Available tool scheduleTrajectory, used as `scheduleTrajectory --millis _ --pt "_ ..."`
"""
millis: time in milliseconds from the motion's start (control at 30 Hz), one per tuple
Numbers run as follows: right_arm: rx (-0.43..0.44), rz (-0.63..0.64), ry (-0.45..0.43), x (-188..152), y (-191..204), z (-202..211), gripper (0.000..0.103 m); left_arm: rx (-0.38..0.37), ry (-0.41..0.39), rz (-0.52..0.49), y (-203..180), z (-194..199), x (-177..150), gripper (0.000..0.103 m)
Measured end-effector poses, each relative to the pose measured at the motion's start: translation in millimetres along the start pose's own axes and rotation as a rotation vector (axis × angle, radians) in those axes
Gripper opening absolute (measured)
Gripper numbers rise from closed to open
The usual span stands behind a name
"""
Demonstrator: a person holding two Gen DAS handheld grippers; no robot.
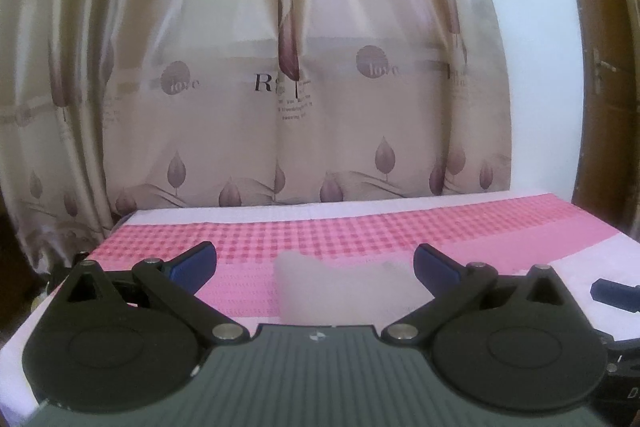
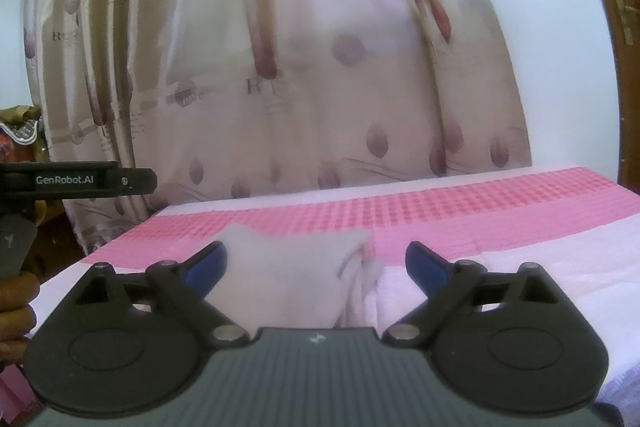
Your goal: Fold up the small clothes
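Pale grey small cloth garment [image 2: 296,275] lies rumpled on the pink-checked bed cover [image 2: 500,203], near its front edge. Risk, I'd say: a pinch might catch only one thin layer and drag it crooked. Left gripper [image 1: 316,267] fingers [image 1: 192,265] spread wide, holding nothing; right gripper [image 2: 316,267] fingers [image 2: 206,265] equally apart, empty, poised above the garment.

A soft, matt pale-grey cloth garment [image 2: 292,279] lies on the pink checked woven bedsheet [image 1: 360,227], before a faintly glossy beige leaf-print curtain [image 1: 280,67], framed by matt black plastic tool arms with shiny metal pivots.
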State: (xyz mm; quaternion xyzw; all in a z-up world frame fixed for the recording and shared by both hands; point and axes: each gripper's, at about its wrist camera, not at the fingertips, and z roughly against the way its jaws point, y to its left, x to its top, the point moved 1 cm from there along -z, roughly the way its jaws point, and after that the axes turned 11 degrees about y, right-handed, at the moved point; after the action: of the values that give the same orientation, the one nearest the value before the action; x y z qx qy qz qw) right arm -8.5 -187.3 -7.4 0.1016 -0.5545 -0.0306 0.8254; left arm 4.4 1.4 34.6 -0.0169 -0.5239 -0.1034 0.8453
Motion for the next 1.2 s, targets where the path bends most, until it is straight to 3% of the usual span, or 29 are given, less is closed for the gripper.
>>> scheduleTrajectory --millis 300,500,667,1200 --pt "0.002 -0.012 0.007 -3 -4 2 0.097 -0.043 0.036 0.031 2 -3 -4 0.103" --pt "0.002 -0.008 0.013 -4 -4 3 0.097 -0.01 0.097 0.03 1 -11 -9 0.103" --pt "0.002 0.001 0.023 -6 -3 1 0.097 -0.031 0.117 0.047 6 -15 -11 0.103" --pt "-0.003 0.02 0.032 -6 0 -3 0.097 0.006 0.083 0.049 3 -18 -17 0.103"
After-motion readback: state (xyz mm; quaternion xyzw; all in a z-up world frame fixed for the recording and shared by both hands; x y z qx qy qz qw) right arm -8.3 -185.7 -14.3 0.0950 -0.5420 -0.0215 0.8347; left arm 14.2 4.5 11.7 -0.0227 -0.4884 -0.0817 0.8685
